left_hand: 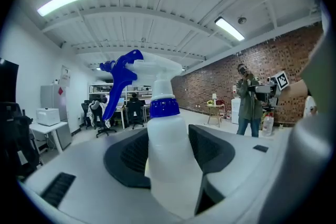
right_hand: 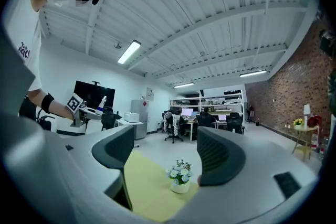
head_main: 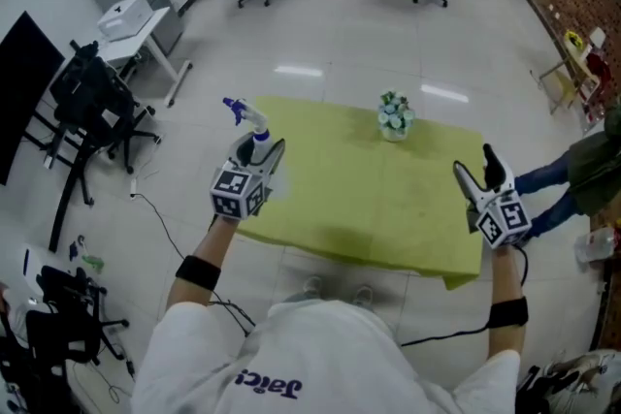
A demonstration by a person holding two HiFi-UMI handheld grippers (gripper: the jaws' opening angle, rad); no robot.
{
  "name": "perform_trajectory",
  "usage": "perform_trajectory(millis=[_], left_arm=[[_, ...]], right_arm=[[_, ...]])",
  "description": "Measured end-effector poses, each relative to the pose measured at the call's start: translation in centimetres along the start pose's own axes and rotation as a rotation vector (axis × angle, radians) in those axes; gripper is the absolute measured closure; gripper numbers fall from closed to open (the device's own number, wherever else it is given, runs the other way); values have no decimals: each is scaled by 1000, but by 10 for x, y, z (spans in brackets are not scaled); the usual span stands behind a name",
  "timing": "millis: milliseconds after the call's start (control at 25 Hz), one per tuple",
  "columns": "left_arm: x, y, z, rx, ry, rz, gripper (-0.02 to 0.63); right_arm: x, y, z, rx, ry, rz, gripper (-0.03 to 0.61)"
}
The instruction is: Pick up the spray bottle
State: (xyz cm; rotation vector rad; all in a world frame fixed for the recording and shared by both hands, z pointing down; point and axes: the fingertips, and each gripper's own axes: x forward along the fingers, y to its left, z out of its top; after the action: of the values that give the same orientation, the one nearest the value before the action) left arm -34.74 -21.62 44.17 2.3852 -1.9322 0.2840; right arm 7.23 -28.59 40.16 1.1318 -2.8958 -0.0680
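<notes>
The left gripper is clamped on a white translucent plastic spray bottle with a blue collar and blue trigger head. In the left gripper view the bottle stands upright between the two dark ribbed pads, which press against its body on both sides just below the collar. The blue trigger juts out to the left of the neck in that view.

In the head view the bottle sits at the tip of the left gripper, by the far left corner of the rectangular table covered with a yellow-green cloth. Its spray head reaches past the table's edge, over the pale floor. The base of the bottle is hidden behind the gripper, so whether it touches the cloth cannot be told there.

The right gripper hovers at the table's right edge, well apart from the bottle. Its jaws are spread, with only open air between the pads. Past them, the right gripper view takes in the cloth and a small white pot of pale blue-green and white flowers, which stands near the far edge of the table, between the two grippers as the head view shows them.

A person in dark clothes stands before the red brick wall in the left gripper view.
</notes>
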Motion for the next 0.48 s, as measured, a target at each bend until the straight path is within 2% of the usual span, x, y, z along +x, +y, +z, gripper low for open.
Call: perform_trajectory(millis=[240,480], left_arm=[[-22,14,-20,-29,-28,67,383],[-35,10,-35,-41,-42,89,383]], right_arm=[[-4,12,-7,-26,-30,-49,193],[-23,29,-21,-1,-66,-124,193]])
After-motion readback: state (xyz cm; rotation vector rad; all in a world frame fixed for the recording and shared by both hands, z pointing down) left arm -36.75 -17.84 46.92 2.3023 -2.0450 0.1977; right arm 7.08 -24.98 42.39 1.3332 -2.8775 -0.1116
